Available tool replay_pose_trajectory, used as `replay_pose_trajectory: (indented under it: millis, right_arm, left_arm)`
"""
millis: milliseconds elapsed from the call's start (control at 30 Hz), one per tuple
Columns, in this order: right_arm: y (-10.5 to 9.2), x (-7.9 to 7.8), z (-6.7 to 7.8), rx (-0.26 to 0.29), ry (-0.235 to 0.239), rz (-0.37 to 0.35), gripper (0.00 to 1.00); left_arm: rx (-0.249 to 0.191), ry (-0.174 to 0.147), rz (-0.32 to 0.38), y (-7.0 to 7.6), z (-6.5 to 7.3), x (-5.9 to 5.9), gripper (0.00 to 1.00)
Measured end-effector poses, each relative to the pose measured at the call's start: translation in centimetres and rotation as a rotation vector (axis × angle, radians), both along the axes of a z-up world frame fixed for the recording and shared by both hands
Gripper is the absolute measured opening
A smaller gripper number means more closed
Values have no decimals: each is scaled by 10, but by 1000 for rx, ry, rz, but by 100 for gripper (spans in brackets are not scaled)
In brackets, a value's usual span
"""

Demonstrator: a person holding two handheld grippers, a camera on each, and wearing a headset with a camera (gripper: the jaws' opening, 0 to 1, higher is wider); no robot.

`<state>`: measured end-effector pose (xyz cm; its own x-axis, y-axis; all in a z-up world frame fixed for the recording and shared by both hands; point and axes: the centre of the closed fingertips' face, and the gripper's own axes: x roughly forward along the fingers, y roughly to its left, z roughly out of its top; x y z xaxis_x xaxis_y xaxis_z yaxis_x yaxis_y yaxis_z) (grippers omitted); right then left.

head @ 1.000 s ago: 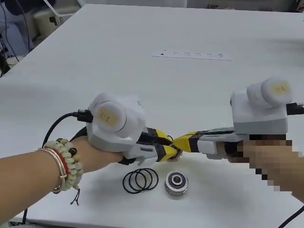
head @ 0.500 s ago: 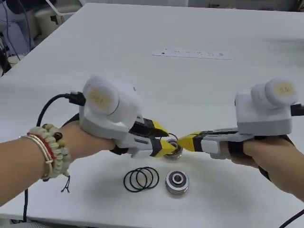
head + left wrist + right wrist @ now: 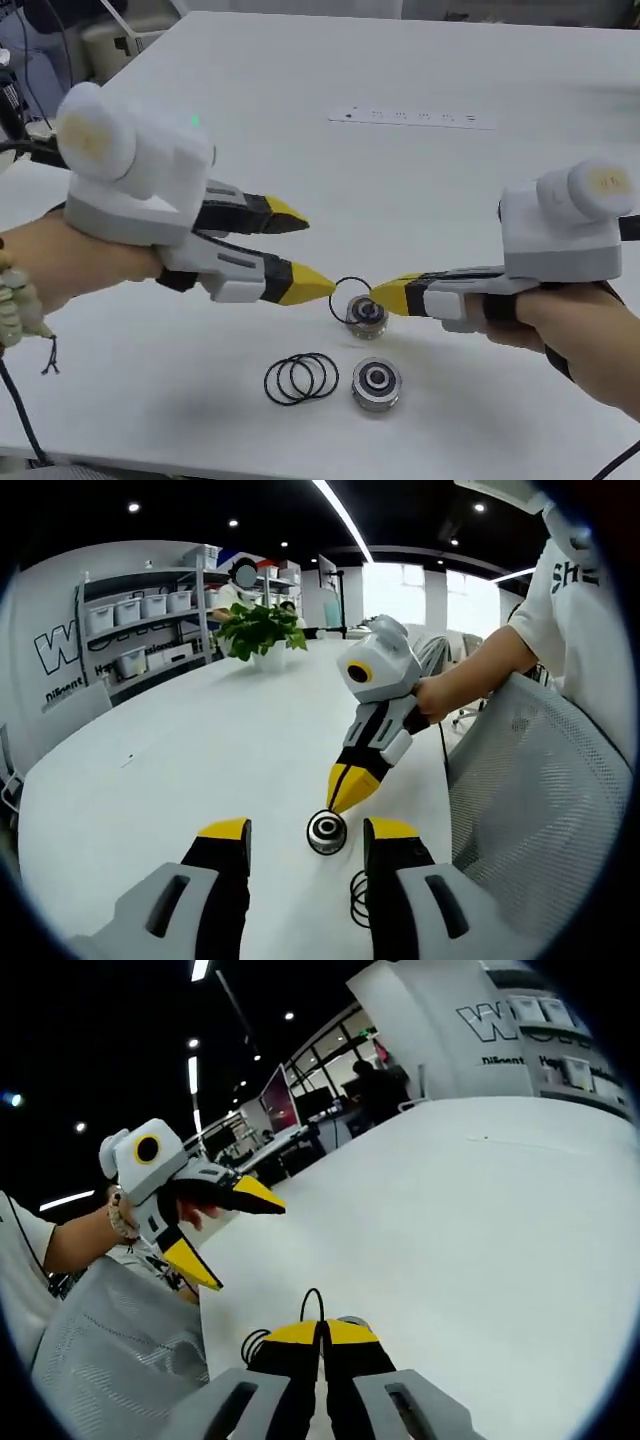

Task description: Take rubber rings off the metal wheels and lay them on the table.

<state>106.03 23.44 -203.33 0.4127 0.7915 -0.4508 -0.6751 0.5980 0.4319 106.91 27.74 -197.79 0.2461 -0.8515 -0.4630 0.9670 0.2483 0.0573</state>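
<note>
The rubber ring (image 3: 349, 280) sticks up, half off the metal wheel (image 3: 366, 316) on the white table (image 3: 300, 100). The right gripper (image 3: 386, 294) has its tongs pinched together on the ring. The left gripper (image 3: 302, 250) has its tongs wide apart, near the wheel but not touching. Nothing holds the wheel, so a pull may drag it along, or the ring may snap back. A moment ago the left tongs were right at the wheel; now they have backed off.

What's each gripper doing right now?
Left gripper: open, holding nothing.
Right gripper: shut on a ring by the wheel.
</note>
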Motion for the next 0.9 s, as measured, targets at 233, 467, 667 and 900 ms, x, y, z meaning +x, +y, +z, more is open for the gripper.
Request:
replay_pose_trajectory:
  millis: [233, 467, 667, 900]
  right_arm:
    - [14, -15, -1, 18, 44, 75, 0]
    - [25, -26, -4, -3, 53, 141, 0]
    - [30, -33, -6, -9, 66, 175, 0]
    - [33, -42, -14, -49, 79, 223, 0]
  left_arm:
    - [6, -7, -1, 25, 0, -22, 49]
    - [16, 33, 12, 45, -14, -47, 60]
    - [24, 63, 5, 55, -18, -64, 69]
    - [30, 76, 30, 66, -21, -67, 72]
